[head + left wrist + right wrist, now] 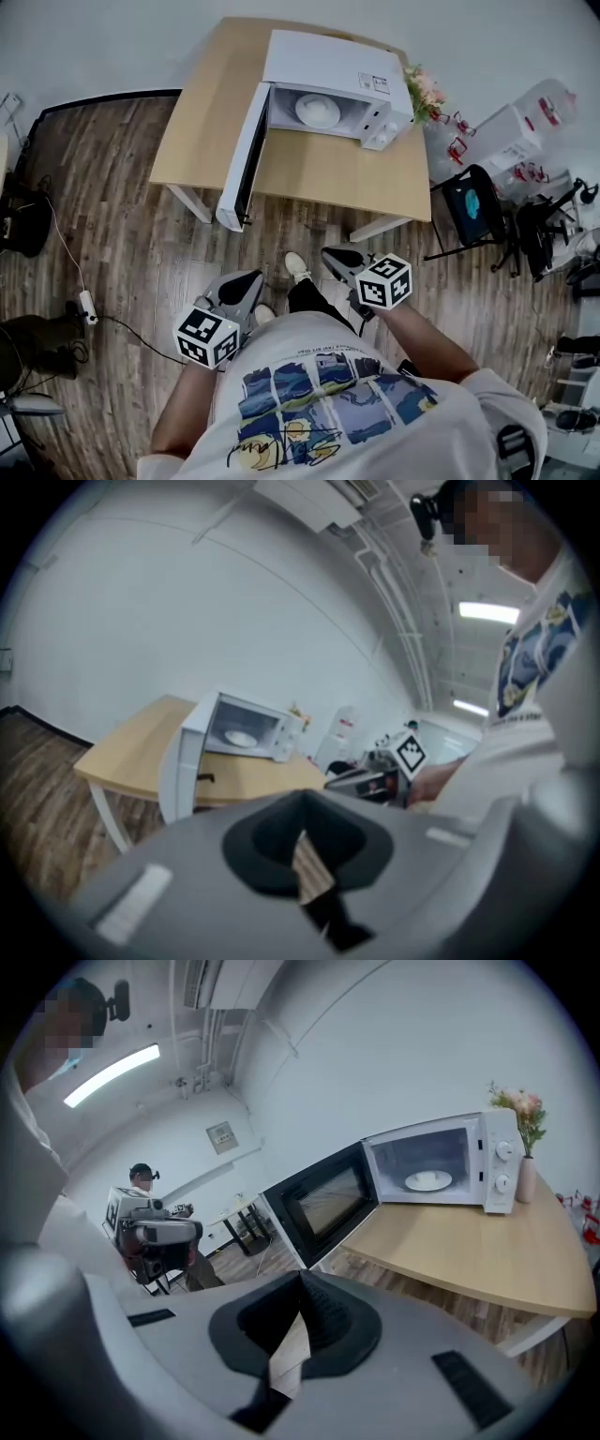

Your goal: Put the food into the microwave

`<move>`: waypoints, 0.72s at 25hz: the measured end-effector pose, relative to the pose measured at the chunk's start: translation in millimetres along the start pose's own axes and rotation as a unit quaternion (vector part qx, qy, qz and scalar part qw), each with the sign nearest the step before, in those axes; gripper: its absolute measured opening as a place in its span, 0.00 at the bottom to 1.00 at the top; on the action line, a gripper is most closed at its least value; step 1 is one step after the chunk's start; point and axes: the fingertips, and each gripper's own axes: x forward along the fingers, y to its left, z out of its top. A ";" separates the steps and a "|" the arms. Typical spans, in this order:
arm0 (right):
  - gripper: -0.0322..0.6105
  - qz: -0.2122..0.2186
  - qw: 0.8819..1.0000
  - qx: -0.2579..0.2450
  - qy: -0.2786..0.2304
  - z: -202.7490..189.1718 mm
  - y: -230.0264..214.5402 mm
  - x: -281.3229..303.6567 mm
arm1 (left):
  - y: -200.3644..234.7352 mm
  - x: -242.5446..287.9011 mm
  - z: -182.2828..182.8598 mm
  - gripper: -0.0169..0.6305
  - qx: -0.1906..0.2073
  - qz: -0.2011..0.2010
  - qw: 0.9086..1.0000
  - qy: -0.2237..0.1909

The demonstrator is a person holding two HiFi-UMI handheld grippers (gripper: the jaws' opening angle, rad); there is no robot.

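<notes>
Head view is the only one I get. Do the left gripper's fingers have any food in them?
Observer: No. The left gripper has its fingers closed together with nothing between them.
Operator: What about the other one?
Observer: The right gripper is shut and empty as well.
Operator: What are the pink flowers standing in?
Observer: A slim pale vase, right beside the microwave on the table.
</notes>
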 end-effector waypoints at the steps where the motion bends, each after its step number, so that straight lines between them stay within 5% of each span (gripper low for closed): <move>1: 0.06 0.002 1.000 -0.011 0.001 -1.3 7.3 -1.4 | -0.9 -2.6 -4.4 0.04 -0.001 0.000 1.000 0.001; 18: 0.06 0.017 0.997 -0.068 -0.034 14.2 57.8 -17.8 | -7.8 -27.2 -21.7 0.04 -0.002 0.015 1.000 -0.007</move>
